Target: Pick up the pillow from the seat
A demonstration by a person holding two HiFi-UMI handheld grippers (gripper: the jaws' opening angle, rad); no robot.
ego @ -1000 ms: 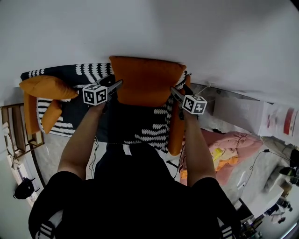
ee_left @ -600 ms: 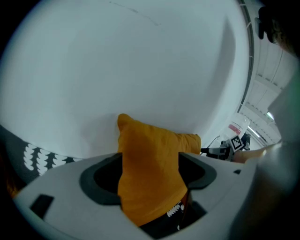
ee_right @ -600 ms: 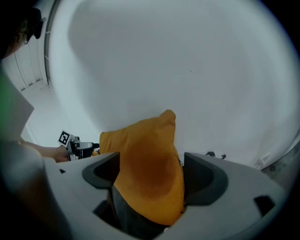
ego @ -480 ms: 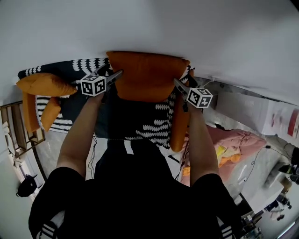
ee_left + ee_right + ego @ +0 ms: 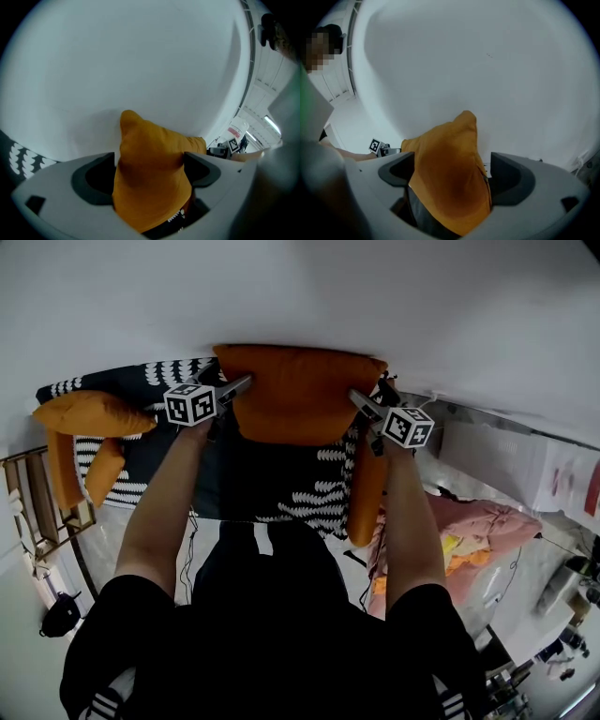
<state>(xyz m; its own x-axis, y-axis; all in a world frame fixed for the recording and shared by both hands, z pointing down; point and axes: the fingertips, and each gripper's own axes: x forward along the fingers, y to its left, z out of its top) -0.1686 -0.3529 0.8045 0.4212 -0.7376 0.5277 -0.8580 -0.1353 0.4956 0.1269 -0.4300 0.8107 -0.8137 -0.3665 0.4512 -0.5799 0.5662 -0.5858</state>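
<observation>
The orange pillow (image 5: 300,395) stands between your grippers. One corner sits between the jaws of your left gripper (image 5: 244,383) and right gripper (image 5: 356,397), both opening wide.

Matt woven cloth on the orange pillow (image 5: 300,395), softly creased. Black cloth with white print over the seat (image 5: 281,479), also matt. Smooth, matt white wall (image 5: 375,296) across the top. Bare light wood for the rack (image 5: 33,502) at left edge. Soft crumpled cloth in the pink heap (image 5: 478,526), lower right.
</observation>
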